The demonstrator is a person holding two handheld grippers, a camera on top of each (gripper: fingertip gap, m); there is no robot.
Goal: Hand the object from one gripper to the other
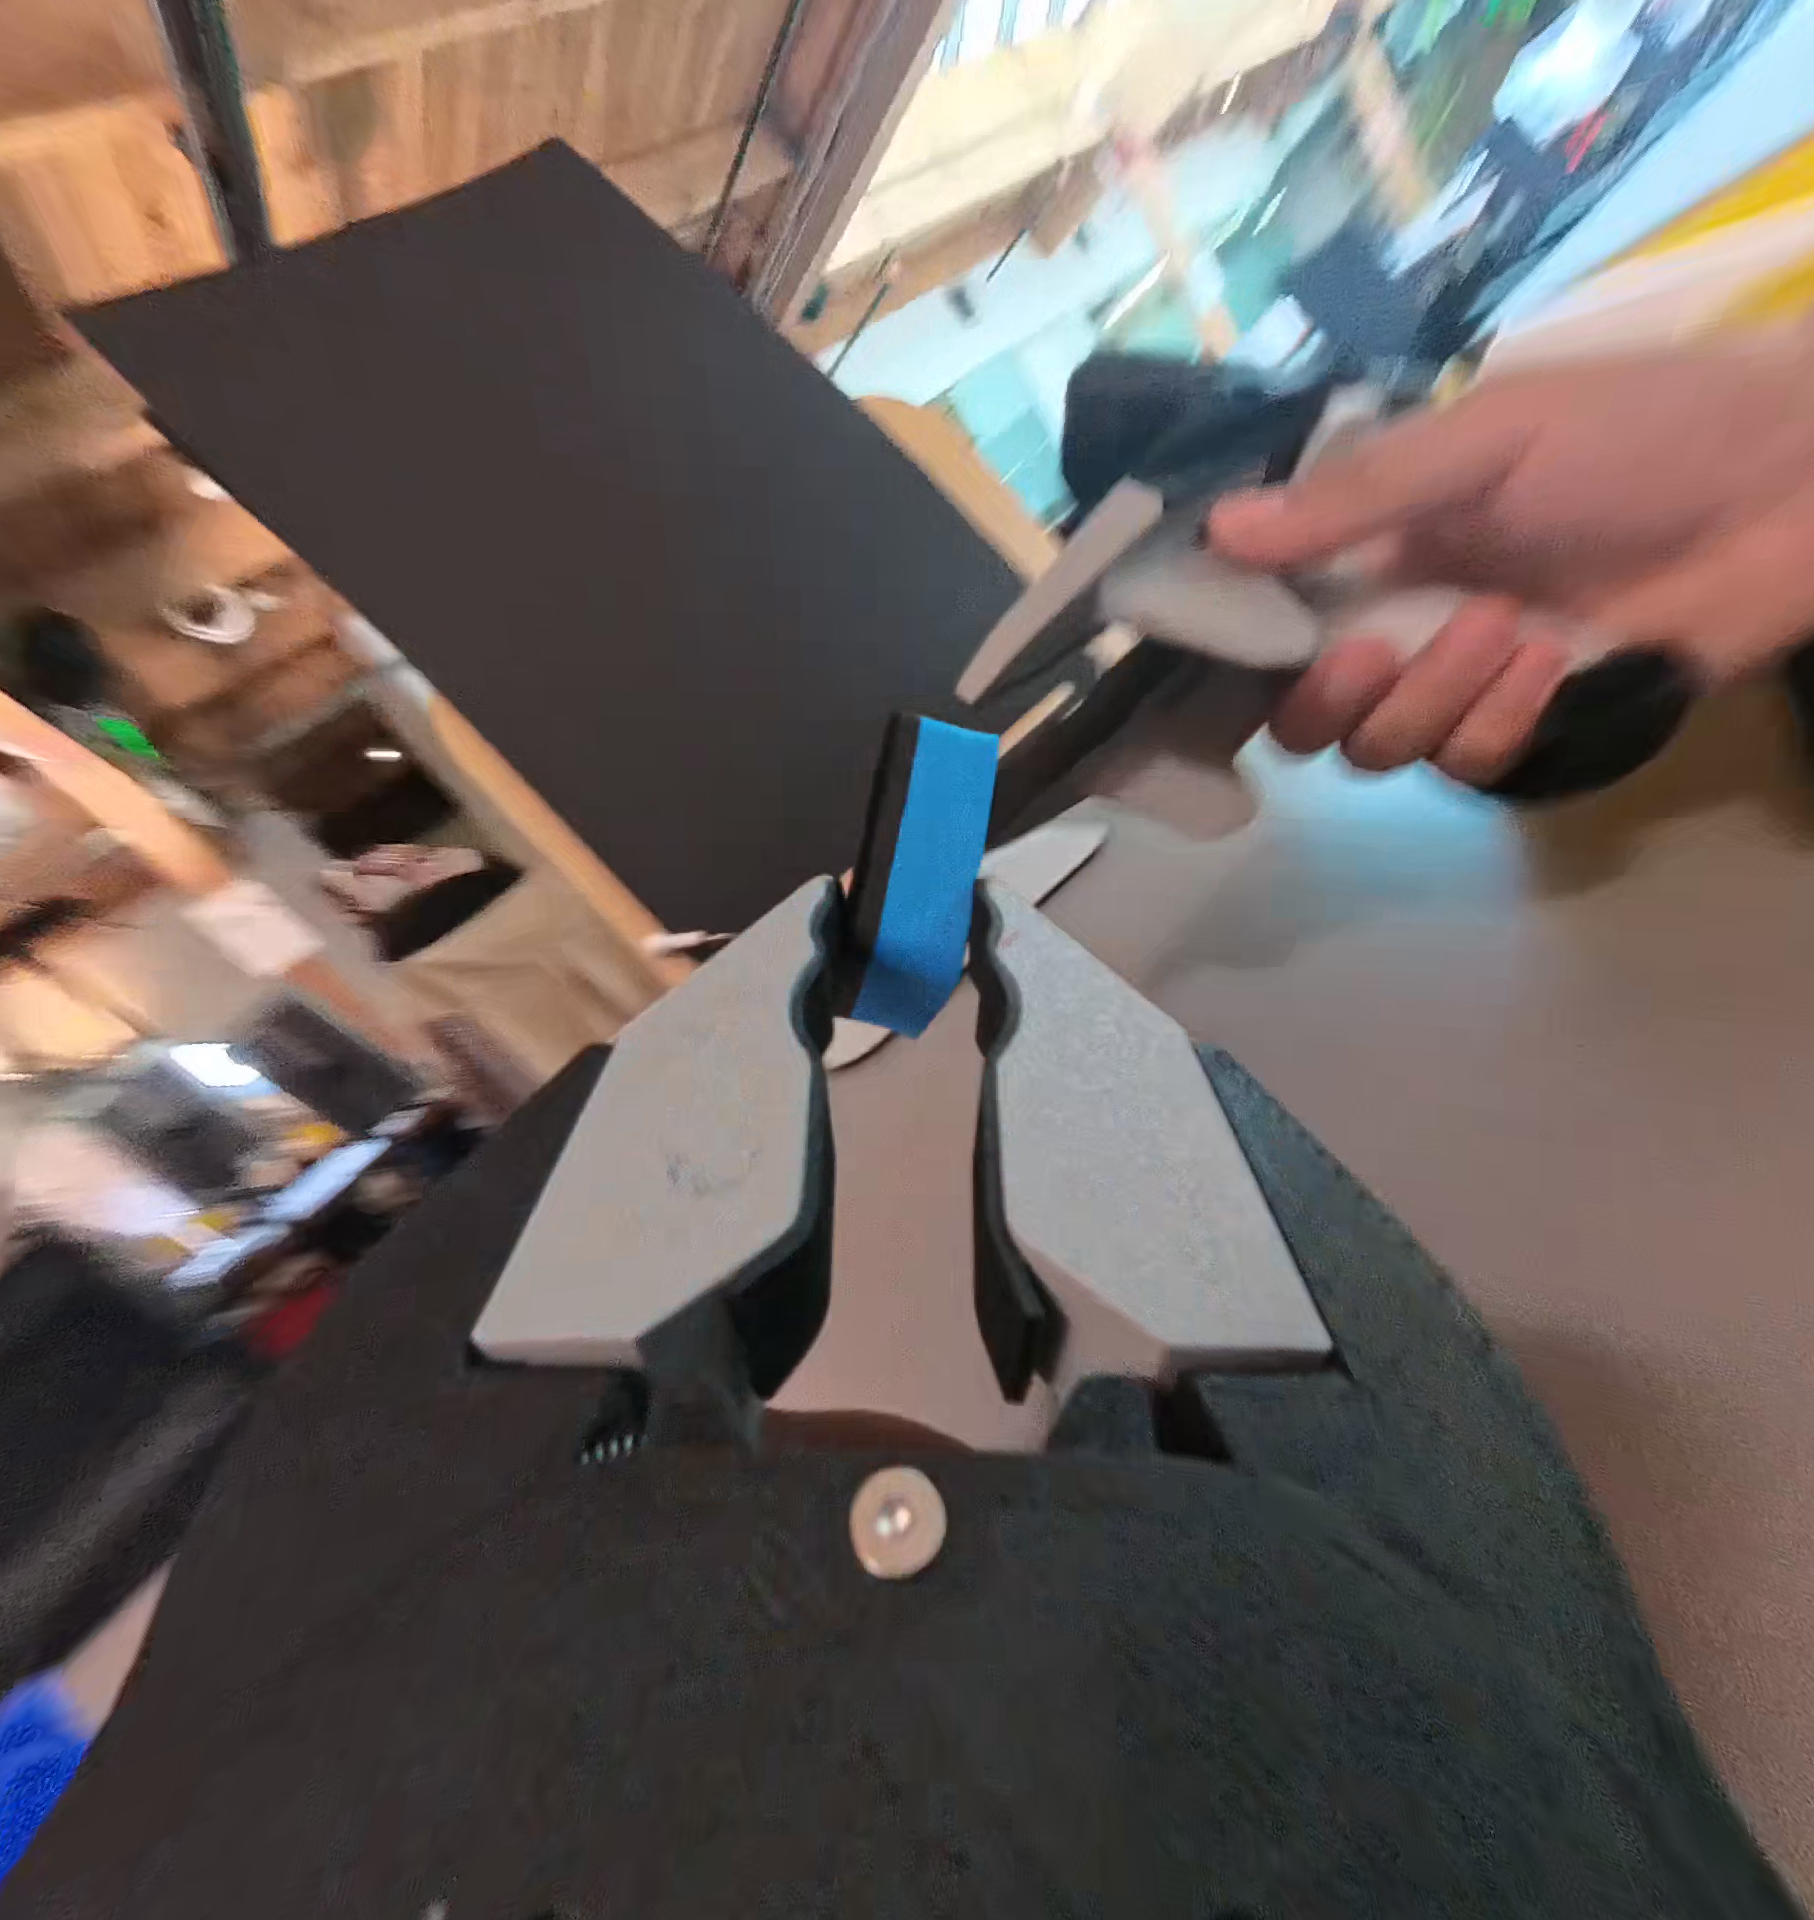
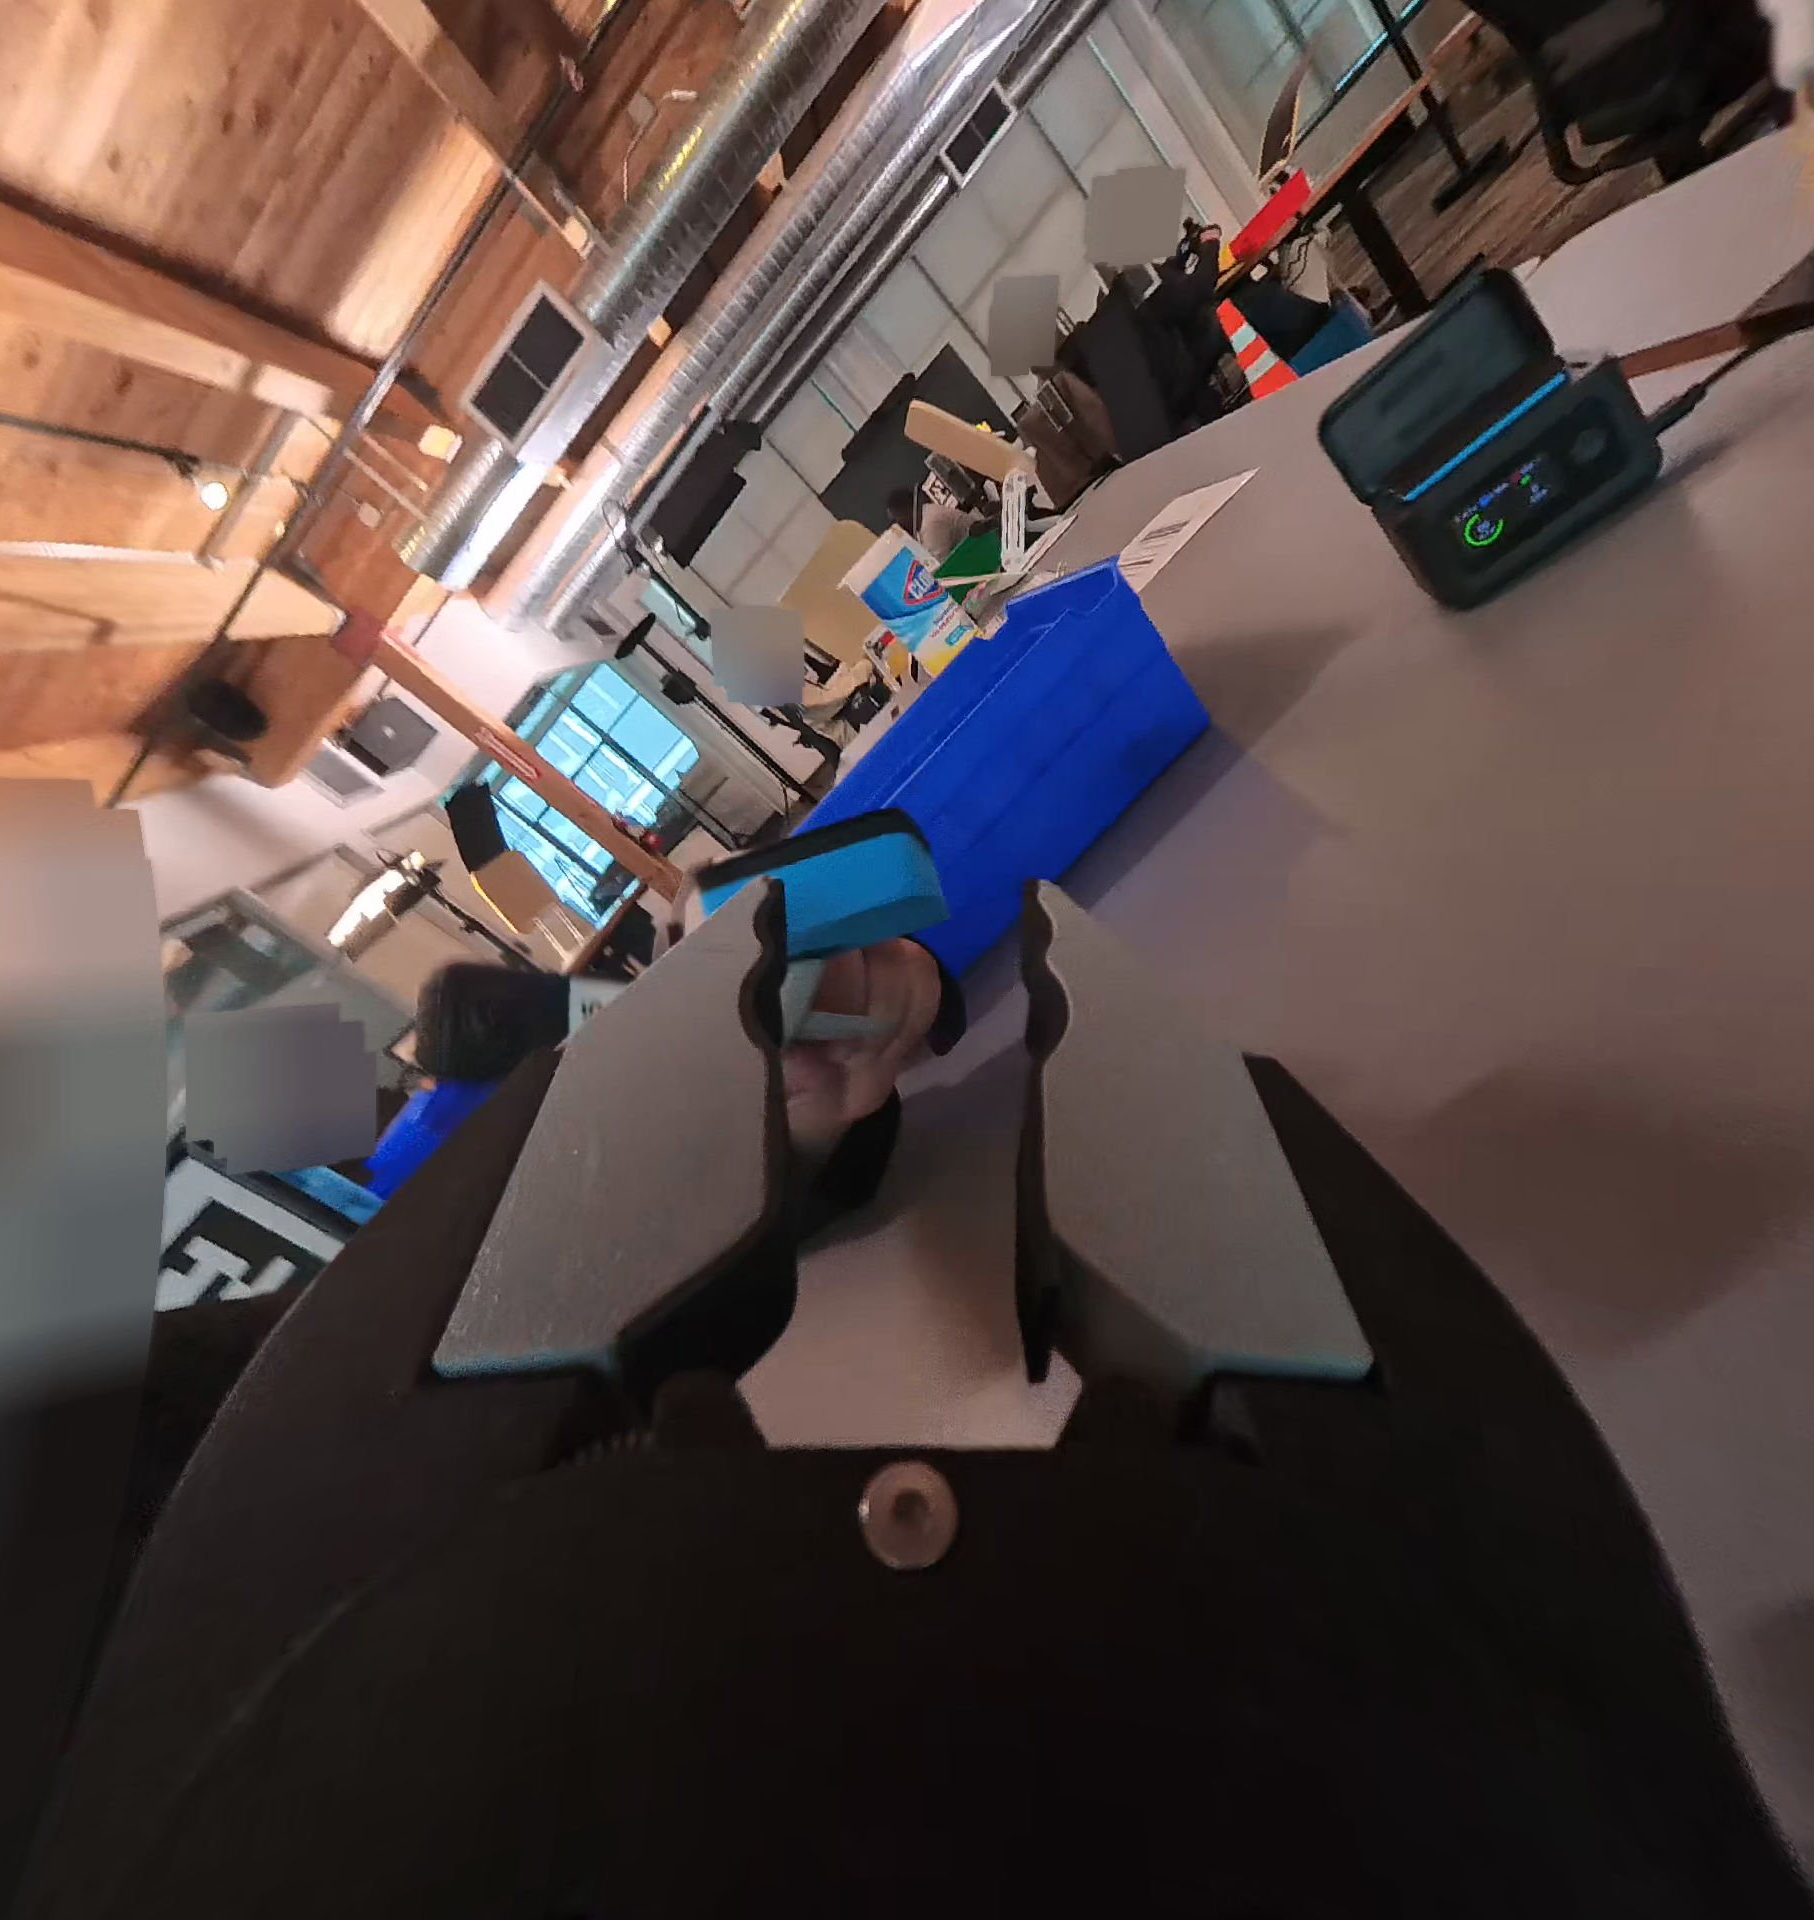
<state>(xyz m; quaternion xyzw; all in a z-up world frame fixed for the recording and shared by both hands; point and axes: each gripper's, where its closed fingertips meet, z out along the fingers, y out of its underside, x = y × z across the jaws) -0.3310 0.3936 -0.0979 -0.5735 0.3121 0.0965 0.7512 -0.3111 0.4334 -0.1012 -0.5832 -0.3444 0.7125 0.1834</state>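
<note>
Two grippers: left gripper [image 1: 905, 914] pinches blue-black foam block [image 1: 929, 883], long axis upward past fingers; right gripper [image 2: 898, 925] gaping, empty, block beside its left fingertip.

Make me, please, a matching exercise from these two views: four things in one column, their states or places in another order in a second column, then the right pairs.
Things
1. foam block
2. right claw
3. bin
4. power station

States
A. open, holding nothing
B. on the table, small screen lit
C. clamped between the tips of the left claw
D. on the table, blue all over

Pairs: 1-C, 2-A, 3-D, 4-B
</note>
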